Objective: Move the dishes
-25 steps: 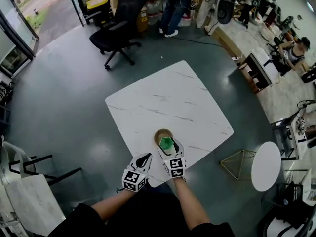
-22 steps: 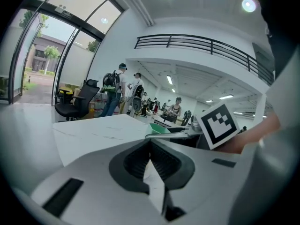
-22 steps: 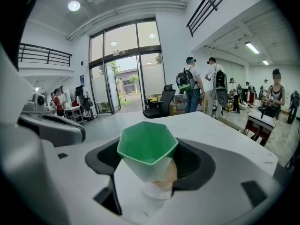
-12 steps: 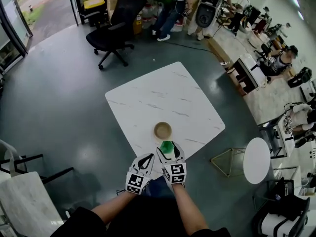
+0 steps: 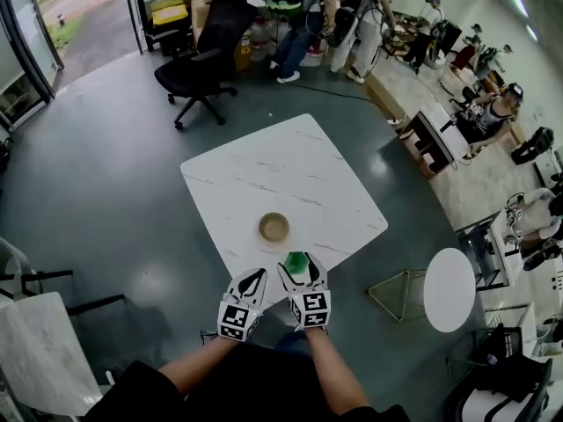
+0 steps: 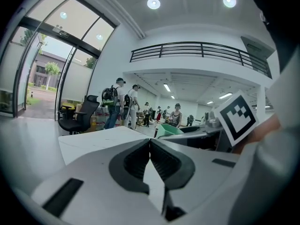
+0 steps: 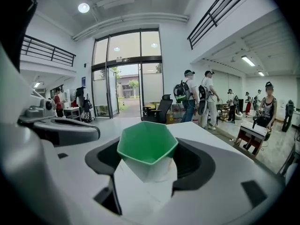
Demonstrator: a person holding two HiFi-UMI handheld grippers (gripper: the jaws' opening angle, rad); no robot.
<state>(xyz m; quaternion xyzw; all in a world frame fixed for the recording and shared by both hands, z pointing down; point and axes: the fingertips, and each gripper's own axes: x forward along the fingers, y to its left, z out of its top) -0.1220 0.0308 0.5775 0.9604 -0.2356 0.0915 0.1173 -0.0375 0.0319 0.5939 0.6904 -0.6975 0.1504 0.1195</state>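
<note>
Carry the green cup (image 7: pixel 147 144), squeezed tight in the right gripper (image 5: pixel 299 271) over the near corner of the table (image 5: pixel 281 170), flat and slow, well clear of the brown bowl (image 5: pixel 274 228) on the table, with the empty left gripper (image 6: pixel 150 146) pinched closed beside it.

At lower centre of the head view, the near corner of the table (image 5: pixel 290 174) is hidden beneath the left gripper (image 5: pixel 253 278) and right gripper (image 5: pixel 297 267). The base of the green cup (image 7: pixel 147 146) is hidden between the right gripper's jaws.

Open marble tabletop (image 5: pixel 295 161) all around one brown bowl (image 5: pixel 274 228) toward the near corner.
</note>
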